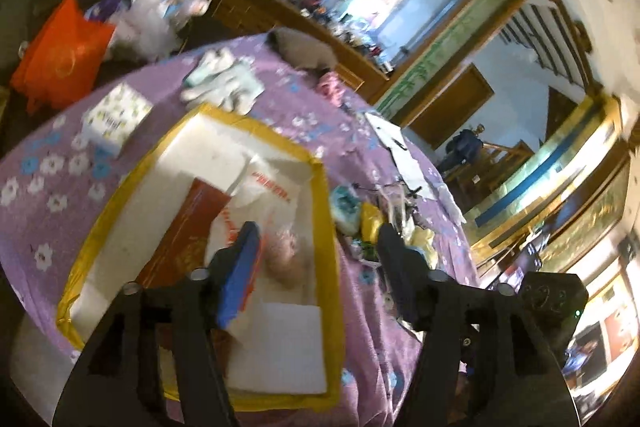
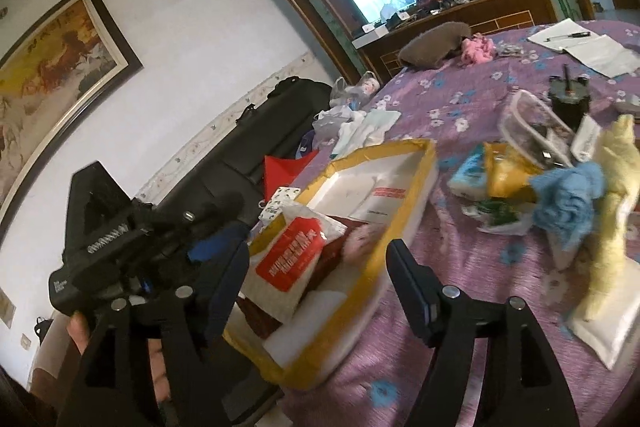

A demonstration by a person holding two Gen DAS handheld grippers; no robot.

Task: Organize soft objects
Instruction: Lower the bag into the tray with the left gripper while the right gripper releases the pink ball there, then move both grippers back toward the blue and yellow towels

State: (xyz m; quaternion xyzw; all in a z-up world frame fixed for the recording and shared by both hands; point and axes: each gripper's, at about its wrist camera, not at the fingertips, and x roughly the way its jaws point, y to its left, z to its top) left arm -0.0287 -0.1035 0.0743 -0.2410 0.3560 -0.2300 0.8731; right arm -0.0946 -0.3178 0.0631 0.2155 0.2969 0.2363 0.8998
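A white foam box point(image 1: 132, 203) with yellow tape on its rim sits on the purple flowered table; it also shows in the right wrist view point(image 2: 404, 195). Inside lie a pink fluffy object point(image 1: 286, 255), a red-and-white packet point(image 2: 296, 259) and a dark red box point(image 1: 180, 239). My left gripper point(image 1: 320, 247) is open and empty above the box's right rim. My right gripper point(image 2: 320, 267) is open and empty over the box's near edge. A blue fluffy cloth point(image 2: 568, 199) and a yellow cloth point(image 2: 612, 215) lie to the right of the box.
White-green gloves point(image 1: 224, 79), a small patterned carton point(image 1: 116, 115), a brown fuzzy item point(image 2: 434, 45), a pink soft item point(image 2: 478, 51), papers with a pen point(image 2: 576, 41) and a clear pouch point(image 2: 536, 127) lie on the table. An orange bag point(image 1: 64, 55) sits beyond the table.
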